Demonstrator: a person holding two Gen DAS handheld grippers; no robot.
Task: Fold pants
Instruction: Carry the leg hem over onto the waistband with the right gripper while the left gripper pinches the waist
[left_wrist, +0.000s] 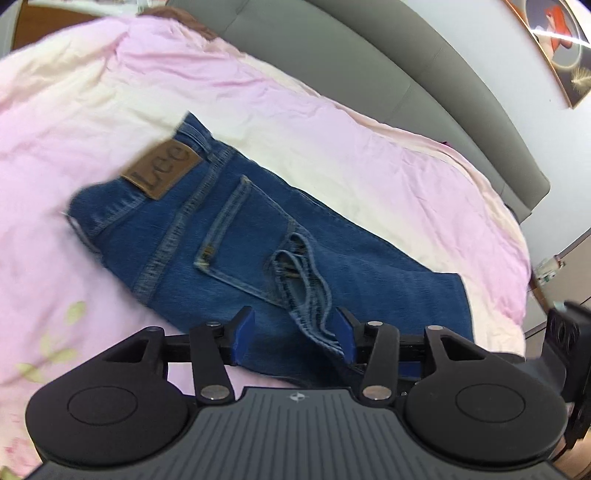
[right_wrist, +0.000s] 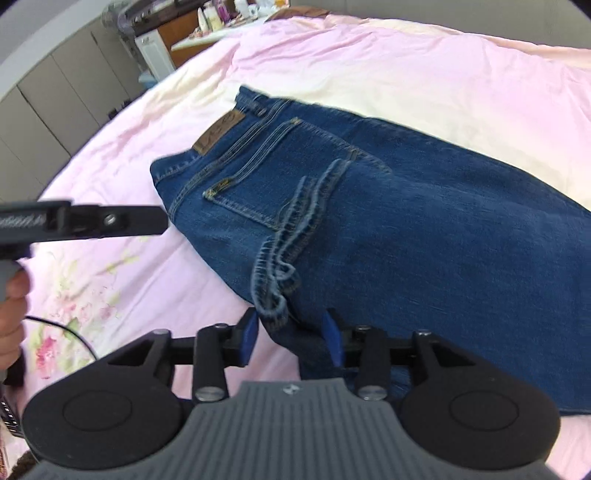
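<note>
Blue jeans (left_wrist: 236, 236) lie folded on a pink bed cover (left_wrist: 92, 92), back pocket and brown leather label (left_wrist: 162, 170) up, with the leg hems (left_wrist: 306, 288) laid over the seat. My left gripper (left_wrist: 295, 332) is open just above the near edge of the jeans, with the hems between its blue pads. In the right wrist view the jeans (right_wrist: 424, 229) fill the middle. My right gripper (right_wrist: 291, 332) is open, its pads either side of the hem end (right_wrist: 273, 288), not closed on it. The left gripper's body (right_wrist: 81, 221) shows at the left.
A grey padded headboard (left_wrist: 369, 59) runs along the bed's far side, with a framed picture (left_wrist: 554, 44) on the wall. Grey cabinets (right_wrist: 48, 92) and a cluttered desk (right_wrist: 207, 26) stand beyond the bed. A black cable (right_wrist: 70, 332) lies on the cover.
</note>
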